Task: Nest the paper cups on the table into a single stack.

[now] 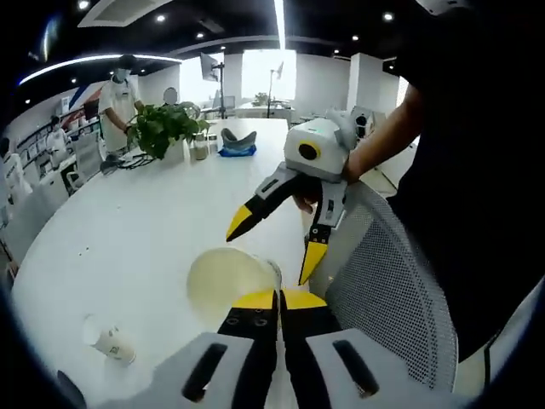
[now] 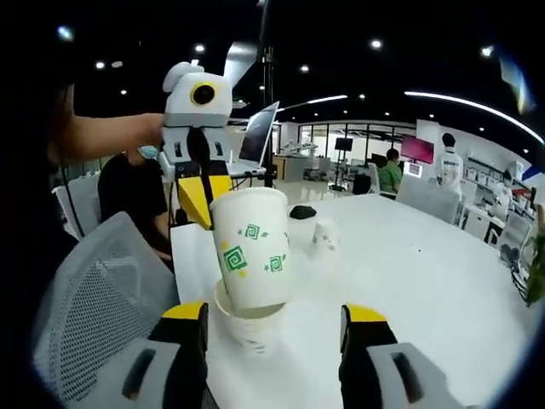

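Paper cup (image 2: 251, 247) clamped in left tool (image 2: 201, 198), above cup stack (image 2: 249, 322)

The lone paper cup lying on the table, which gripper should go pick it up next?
The right hand-held gripper: its jaws are open and empty. The left hand-held gripper is shut on the upper cup, seated in a lower cup. The lone cup lies on the table.

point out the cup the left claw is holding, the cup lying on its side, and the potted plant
held cup (image 2: 251, 247), right gripper view, on its printed side wall
cup on its side (image 1: 109, 342), left gripper view, on its wall
potted plant (image 1: 163, 126), left gripper view, on its leaves
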A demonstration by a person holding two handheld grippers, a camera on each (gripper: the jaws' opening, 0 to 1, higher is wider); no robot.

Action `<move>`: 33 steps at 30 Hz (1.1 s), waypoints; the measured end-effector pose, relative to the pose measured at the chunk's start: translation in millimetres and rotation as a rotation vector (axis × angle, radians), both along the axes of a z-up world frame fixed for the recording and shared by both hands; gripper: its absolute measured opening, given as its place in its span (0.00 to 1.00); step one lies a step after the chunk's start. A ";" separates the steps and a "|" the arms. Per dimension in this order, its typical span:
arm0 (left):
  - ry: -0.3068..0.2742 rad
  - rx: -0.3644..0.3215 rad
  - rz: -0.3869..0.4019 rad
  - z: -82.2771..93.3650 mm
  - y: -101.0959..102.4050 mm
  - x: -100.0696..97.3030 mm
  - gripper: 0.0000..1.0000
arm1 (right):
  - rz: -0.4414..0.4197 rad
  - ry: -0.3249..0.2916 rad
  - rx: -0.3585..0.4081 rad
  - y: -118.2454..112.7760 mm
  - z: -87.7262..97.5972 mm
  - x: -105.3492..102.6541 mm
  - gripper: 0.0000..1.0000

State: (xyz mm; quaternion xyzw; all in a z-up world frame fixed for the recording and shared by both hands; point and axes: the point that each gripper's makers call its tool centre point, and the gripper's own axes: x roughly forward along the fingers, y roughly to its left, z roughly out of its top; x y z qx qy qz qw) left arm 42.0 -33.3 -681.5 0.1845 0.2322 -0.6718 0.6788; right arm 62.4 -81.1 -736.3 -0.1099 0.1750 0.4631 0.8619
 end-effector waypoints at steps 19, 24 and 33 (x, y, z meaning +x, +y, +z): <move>-0.044 0.093 -0.018 -4.7 8.5 1.5 0.00 | -0.057 0.016 -0.011 -9.9 -7.7 1.2 0.75; -0.048 0.122 -0.026 -9.0 11.6 0.4 0.00 | -0.058 0.029 0.004 -8.3 -8.0 0.6 0.80; -0.053 0.164 -0.045 -13.5 12.1 0.3 0.00 | -0.056 0.043 0.005 -6.0 -11.0 -0.5 0.89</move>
